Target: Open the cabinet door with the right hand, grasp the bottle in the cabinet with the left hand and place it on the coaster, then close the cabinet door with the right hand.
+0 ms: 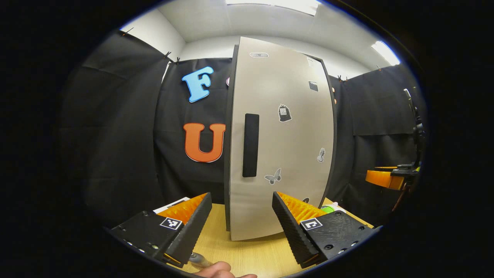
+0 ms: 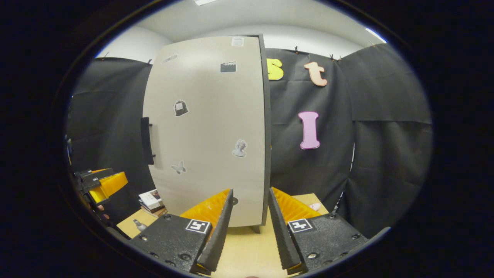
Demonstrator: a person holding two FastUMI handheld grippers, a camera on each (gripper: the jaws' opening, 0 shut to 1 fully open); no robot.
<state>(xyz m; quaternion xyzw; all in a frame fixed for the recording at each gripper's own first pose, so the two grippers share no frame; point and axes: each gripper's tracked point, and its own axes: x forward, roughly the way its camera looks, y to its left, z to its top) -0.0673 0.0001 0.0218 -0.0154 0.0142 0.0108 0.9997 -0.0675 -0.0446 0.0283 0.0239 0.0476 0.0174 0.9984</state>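
Both tongs are held spread with nothing between the fingers: the left gripper (image 1: 242, 226) faces the cabinet door (image 1: 281, 139), the right gripper (image 2: 250, 227) its hinge side. The one door is seen fully closed, its single black handle (image 1: 251, 145) untouched. No step is judged done; opening, moving and closing remain. The bottle is presumably hidden inside; a coaster cannot be made out on the table (image 1: 251, 258).
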